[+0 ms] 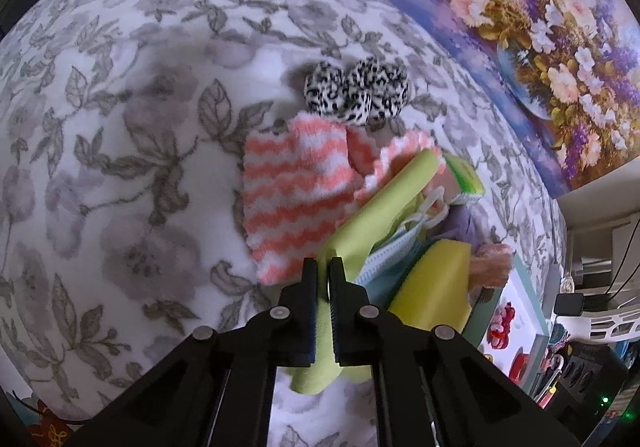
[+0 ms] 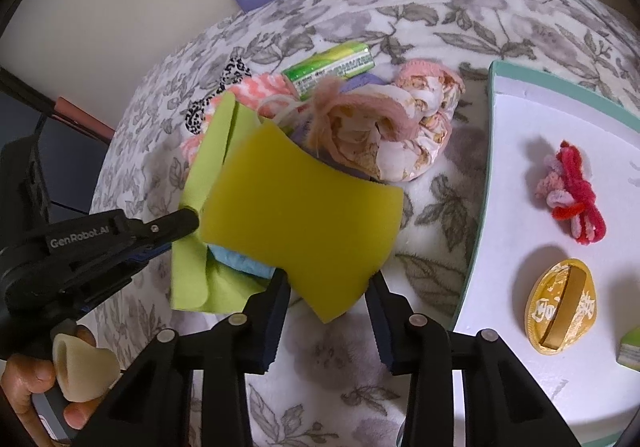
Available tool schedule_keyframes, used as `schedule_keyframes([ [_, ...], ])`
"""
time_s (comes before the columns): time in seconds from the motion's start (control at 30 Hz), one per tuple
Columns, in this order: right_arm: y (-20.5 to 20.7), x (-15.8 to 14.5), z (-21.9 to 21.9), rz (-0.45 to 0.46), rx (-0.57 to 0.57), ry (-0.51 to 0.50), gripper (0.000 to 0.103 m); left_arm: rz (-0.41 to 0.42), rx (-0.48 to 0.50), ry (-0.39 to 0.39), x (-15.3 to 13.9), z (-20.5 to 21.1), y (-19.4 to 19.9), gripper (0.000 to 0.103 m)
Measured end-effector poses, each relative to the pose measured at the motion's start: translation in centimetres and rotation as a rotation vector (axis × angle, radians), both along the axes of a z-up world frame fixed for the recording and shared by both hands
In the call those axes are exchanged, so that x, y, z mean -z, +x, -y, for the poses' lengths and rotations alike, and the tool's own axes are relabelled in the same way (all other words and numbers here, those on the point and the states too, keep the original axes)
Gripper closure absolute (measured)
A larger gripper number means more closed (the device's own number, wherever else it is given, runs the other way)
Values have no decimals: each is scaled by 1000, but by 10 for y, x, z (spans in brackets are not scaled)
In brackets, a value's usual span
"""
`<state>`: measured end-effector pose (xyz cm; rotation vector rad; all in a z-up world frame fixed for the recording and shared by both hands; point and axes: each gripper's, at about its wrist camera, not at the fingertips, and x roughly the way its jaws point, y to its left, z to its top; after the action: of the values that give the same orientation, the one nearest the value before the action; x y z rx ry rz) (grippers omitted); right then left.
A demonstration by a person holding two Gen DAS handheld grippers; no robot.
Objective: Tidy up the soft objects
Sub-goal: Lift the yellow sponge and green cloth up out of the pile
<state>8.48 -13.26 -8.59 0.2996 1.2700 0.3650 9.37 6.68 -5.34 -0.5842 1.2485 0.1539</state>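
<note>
left wrist: left gripper [image 1: 323, 267] clamped on lime-green cloth [image 1: 376, 207], beside striped sock [image 1: 292, 191] on floral blanket [image 1: 120, 167] | right wrist: right gripper [image 2: 328, 283] pinching yellow sponge [image 2: 300, 215]; white tray [image 2: 520, 135] at right

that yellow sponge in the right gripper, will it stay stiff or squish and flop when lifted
The yellow sponge already looks pinched in at its waist by the right gripper, so it probably squishes easily. It holds a slab shape rather than drooping, so likely springy, not floppy. Its porous foam suggests it is light.
</note>
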Motion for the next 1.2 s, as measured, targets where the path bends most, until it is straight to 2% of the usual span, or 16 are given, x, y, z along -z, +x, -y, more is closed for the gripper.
schedule_keyframes([
  [0.37, -1, -18, 4, 46, 17, 25, 65, 94, 5, 21, -27, -1, -2, 100],
  [0.7, -1, -16, 8, 37, 26, 18, 65, 13, 40, 57, -8, 1, 2, 99],
  [0.77, -1, -14, 9, 27, 30, 19, 65, 0, 40, 54, -4, 0, 2, 95],
  [0.83, -1, -12, 9, 21, 30, 17, 65, -10, 46, 58, -1, 0, 2, 70],
  [0.87, -1, -12, 9, 19, 29, 16, 65, -16, 47, 61, 0, 0, 3, 66],
  [1.03, 0, -10, 10, 9, 30, 16, 65, -28, 42, 61, 8, -2, 3, 64],
  [1.2, 0, -8, 12, -2, 36, 21, 65, -65, 66, 113, 16, 1, 6, 61],
])
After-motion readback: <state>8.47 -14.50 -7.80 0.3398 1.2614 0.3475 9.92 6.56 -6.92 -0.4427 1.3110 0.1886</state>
